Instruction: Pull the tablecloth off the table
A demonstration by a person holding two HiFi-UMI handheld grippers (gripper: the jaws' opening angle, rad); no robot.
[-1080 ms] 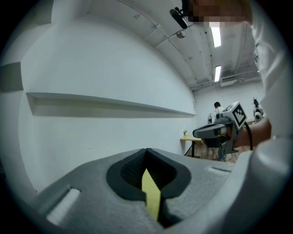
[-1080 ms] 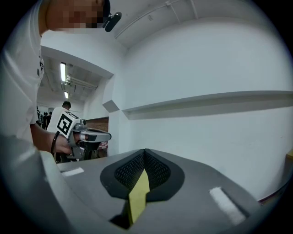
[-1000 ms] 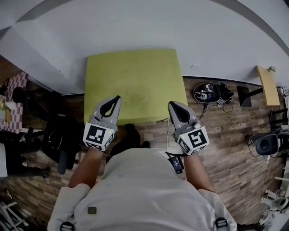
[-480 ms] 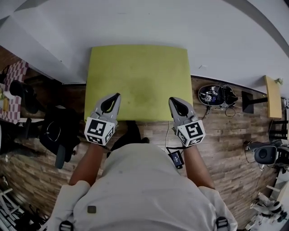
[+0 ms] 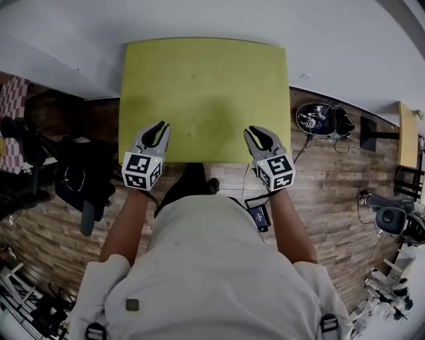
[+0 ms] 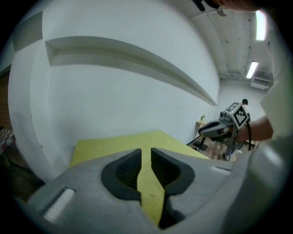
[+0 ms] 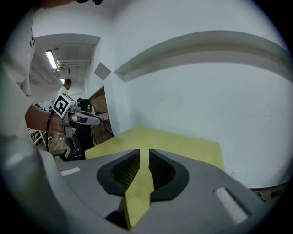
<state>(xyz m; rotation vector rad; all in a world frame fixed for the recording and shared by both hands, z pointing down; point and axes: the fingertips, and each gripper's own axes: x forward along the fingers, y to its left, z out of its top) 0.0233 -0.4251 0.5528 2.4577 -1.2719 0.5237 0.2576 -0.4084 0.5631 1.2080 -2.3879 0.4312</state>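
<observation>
A yellow-green tablecloth (image 5: 202, 93) covers a small square table that stands against a white wall. My left gripper (image 5: 160, 126) hovers over the cloth's near left edge, and my right gripper (image 5: 254, 131) over its near right edge. Both point toward the wall and slant down. In the left gripper view the left gripper (image 6: 146, 151) shows a narrow gap, with the tablecloth (image 6: 119, 141) visible through it beyond the tips. The right gripper (image 7: 144, 151) looks the same over the tablecloth (image 7: 183, 141). Both pairs of jaws have just been opening, and nothing is between them.
The white wall (image 5: 199, 20) runs behind the table. A black chair (image 5: 86, 189) stands on the wooden floor at the left. At the right, a tangle of cables and devices (image 5: 319, 119) lies on the floor beside a wooden board (image 5: 406, 126). A small black device (image 5: 257, 216) lies by my feet.
Both grippers have dropped and moved forward to the table's near edge. Their jaws, shut before, now stand slightly apart. The table fills more of the head view.
</observation>
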